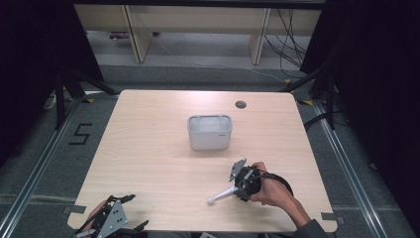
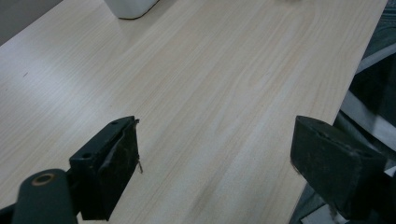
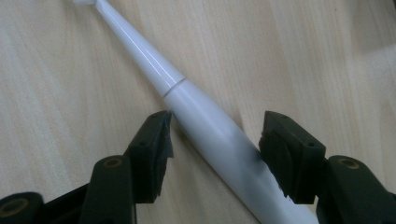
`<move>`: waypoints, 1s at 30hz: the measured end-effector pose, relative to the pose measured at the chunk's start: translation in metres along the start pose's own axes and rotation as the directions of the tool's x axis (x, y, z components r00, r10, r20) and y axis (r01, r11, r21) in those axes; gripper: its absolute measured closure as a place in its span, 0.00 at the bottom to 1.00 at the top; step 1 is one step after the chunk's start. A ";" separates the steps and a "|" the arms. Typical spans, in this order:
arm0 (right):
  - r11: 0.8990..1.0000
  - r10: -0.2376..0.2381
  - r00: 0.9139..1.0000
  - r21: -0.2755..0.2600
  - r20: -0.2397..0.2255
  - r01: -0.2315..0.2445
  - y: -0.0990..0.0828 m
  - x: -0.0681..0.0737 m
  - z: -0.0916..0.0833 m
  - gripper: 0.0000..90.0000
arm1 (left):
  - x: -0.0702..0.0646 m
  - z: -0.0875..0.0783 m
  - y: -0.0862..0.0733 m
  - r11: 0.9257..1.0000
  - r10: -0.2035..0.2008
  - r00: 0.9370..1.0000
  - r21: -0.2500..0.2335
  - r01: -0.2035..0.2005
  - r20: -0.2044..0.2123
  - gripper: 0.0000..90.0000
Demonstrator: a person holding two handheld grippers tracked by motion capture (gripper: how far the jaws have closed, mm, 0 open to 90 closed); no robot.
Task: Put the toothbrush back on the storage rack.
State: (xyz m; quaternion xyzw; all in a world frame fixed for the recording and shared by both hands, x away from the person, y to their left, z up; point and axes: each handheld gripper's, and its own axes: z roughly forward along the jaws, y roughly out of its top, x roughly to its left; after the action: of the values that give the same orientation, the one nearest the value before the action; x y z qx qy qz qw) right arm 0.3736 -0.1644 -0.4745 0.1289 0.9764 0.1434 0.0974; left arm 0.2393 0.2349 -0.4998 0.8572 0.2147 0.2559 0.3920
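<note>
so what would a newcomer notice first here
Probably the white toothbrush lying on the table's near right, between the right gripper's open jaws. Next, the white holder standing alone mid-table. The left gripper waits open at the near left corner.

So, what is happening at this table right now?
A person holds a gripper in each hand. The right gripper is at a white electric toothbrush lying on the wooden table; its jaws stand on both sides of the handle, apparently not pressing it. The left gripper waits open at the near edge. A white container stands in the middle.
</note>
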 end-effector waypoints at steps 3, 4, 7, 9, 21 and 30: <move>1.000 -0.003 1.000 0.021 -0.013 0.004 0.001 -0.002 0.001 0.51 | 0.000 0.000 0.000 1.000 -0.008 1.000 -0.006 0.008 0.001 0.17; 1.000 0.001 1.000 0.029 -0.011 0.000 0.001 -0.003 0.002 0.52 | 0.000 0.000 0.000 1.000 -0.008 1.000 -0.005 0.008 0.001 0.17; 0.998 0.027 1.000 0.049 -0.009 -0.026 0.001 -0.003 0.002 0.56 | 0.000 0.000 0.000 1.000 -0.008 1.000 -0.006 0.008 0.004 0.17; 0.996 0.048 0.999 0.076 -0.010 -0.047 0.001 -0.002 0.002 0.60 | 0.000 0.000 0.000 1.000 -0.001 1.000 0.000 0.001 0.001 0.17; 0.984 -0.001 1.000 0.180 -0.028 0.006 0.008 -0.006 0.004 0.70 | 0.000 0.000 0.000 1.000 -0.006 1.000 -0.010 0.006 0.003 0.17; 0.973 0.008 0.995 0.230 -0.100 0.015 0.013 -0.010 0.007 0.73 | 0.000 0.000 0.000 1.000 -0.003 1.000 -0.007 0.003 0.001 0.17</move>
State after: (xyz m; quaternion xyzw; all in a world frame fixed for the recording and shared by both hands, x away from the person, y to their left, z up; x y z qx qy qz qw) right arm 0.3875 -0.1536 -0.4754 0.1300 0.9903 0.0354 0.0330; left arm 0.2394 0.2348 -0.4995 0.8555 0.2151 0.2557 0.3956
